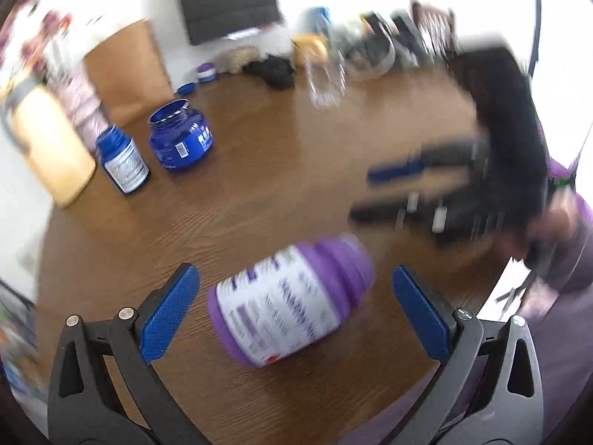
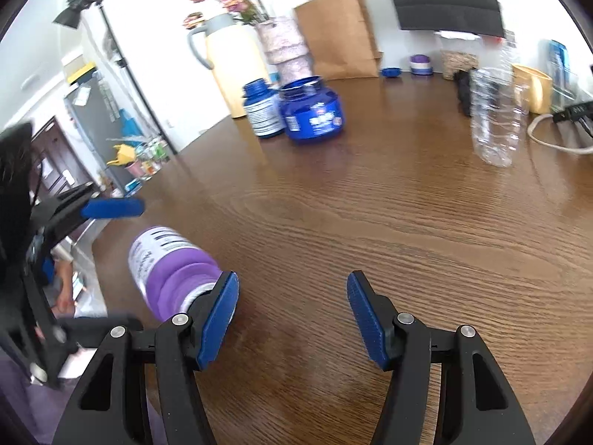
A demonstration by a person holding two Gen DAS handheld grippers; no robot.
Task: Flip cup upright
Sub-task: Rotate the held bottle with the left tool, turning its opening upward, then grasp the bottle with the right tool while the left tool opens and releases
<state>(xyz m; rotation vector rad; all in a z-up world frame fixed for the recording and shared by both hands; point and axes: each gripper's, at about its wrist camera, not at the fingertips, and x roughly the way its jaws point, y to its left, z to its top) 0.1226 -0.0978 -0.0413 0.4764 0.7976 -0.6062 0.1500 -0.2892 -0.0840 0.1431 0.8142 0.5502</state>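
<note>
A purple cup-like bottle [image 1: 292,296] with a white label lies on its side on the brown wooden table [image 1: 259,170], its purple ribbed end pointing away to the right. My left gripper [image 1: 296,296] is open, with its blue pads on either side of the bottle and clear of it. In the right wrist view the same bottle [image 2: 166,263] lies at the left, just outside my open right gripper [image 2: 292,296], with its ribbed end beside the left pad. The right gripper shows blurred in the left wrist view [image 1: 393,193]. The left gripper's blue pad shows in the right wrist view [image 2: 111,208].
A blue bottle [image 2: 261,109] and a blue open jar [image 2: 311,109] stand at the back left. A cream thermos [image 2: 229,66], a vase of flowers, a brown paper bag [image 2: 337,33] and a clear plastic bottle [image 2: 498,115] stand further back. A cable [image 2: 556,141] lies at the right edge.
</note>
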